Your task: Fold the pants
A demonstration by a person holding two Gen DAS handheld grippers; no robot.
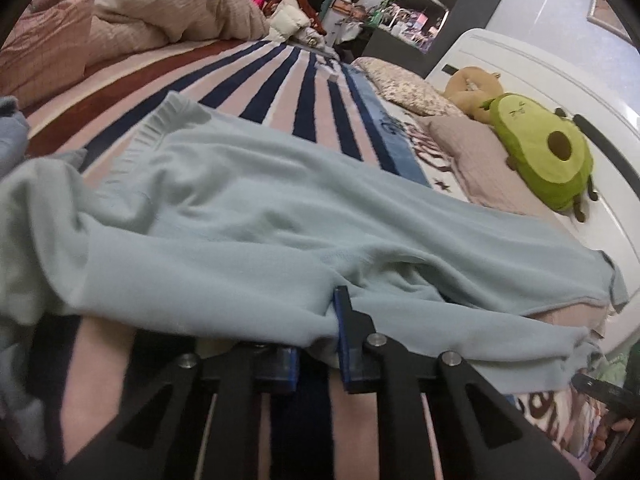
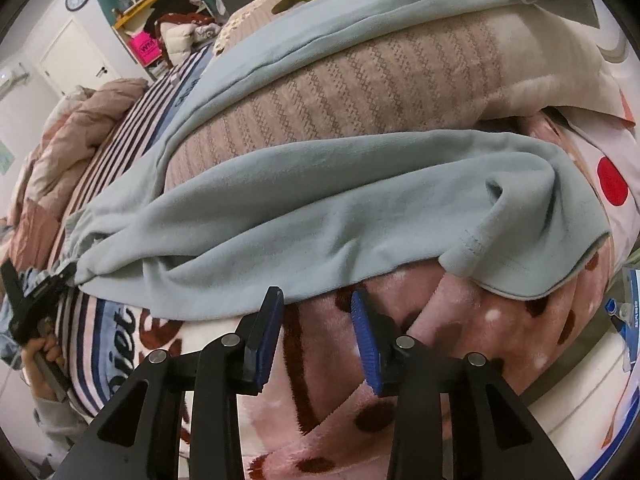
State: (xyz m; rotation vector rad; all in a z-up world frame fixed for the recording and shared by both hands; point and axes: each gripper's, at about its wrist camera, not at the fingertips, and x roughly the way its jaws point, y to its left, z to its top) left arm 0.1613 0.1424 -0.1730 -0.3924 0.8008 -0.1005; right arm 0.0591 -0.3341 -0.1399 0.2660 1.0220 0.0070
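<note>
Light blue pants (image 1: 260, 208) lie spread across the bed, waistband at the far left and legs running right. My left gripper (image 1: 320, 312) sits at their near edge and is shut on a fold of the fabric; cloth drapes over its left finger. In the right wrist view one pants leg (image 2: 320, 208) lies bunched over a pillow and blanket. My right gripper (image 2: 316, 296) stands open just short of that leg's near edge, with only blanket between its blue pads (image 2: 366, 340). The left gripper (image 2: 66, 276) shows at the far left, pinching the pants.
An avocado plush (image 1: 548, 156) and pillows (image 1: 480, 160) lie by the white headboard (image 1: 500, 64). A crumpled pink comforter (image 1: 120, 20) sits at the far left on the striped blanket (image 1: 280, 92). A brown textured pillow (image 2: 360, 92) lies under the pants. Cluttered shelves (image 1: 420, 0) stand behind.
</note>
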